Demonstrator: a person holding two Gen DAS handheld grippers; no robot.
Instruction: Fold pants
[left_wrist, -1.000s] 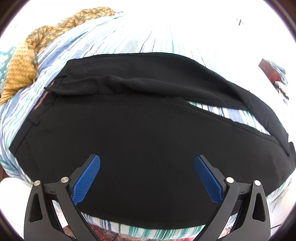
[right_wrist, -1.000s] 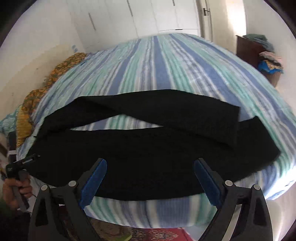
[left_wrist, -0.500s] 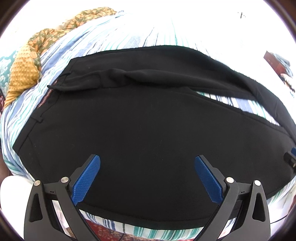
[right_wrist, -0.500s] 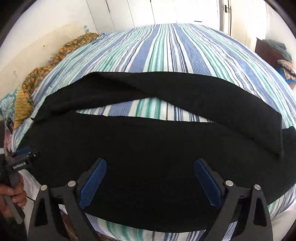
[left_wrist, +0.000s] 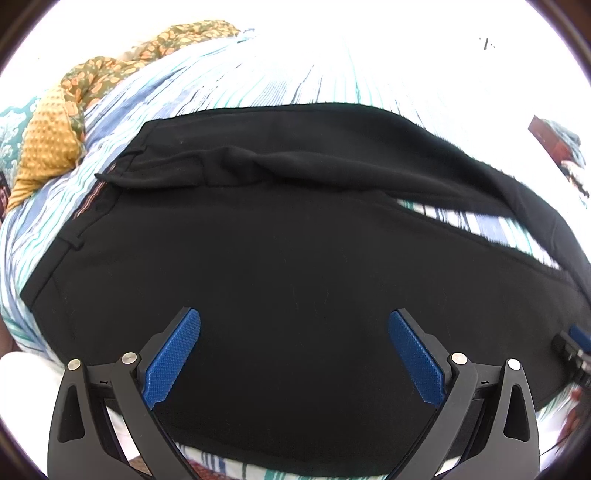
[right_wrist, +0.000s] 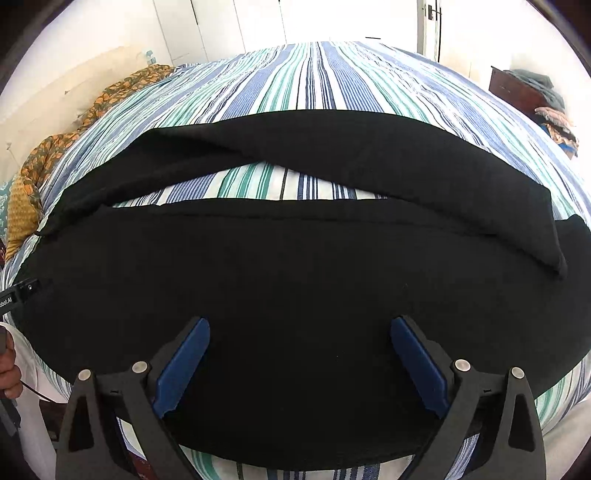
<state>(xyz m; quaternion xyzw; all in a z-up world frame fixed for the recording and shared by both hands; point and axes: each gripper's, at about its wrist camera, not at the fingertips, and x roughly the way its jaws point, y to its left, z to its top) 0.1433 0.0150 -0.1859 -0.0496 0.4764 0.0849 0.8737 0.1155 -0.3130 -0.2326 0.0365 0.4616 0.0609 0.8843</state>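
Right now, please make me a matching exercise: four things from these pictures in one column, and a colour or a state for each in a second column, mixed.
Things:
1. pants
2. bedsheet
3. left claw
4. blanket

States:
A. orange and yellow, bunched at the bed's edge
B. black, legs spread apart
C. blue, green and white stripes
D. open, nothing between its blue pads

Pairs: 1-B, 2-C, 3-D, 4-A

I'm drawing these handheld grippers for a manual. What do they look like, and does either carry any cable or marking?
Both the left gripper and right gripper have matte black angular frames with cut-out openings and silver round screws. Their fingers carry blue textured pads. In the right wrist view the left one's body shows white lettering, partly cut off, and a thin dark cable trails below the hand.
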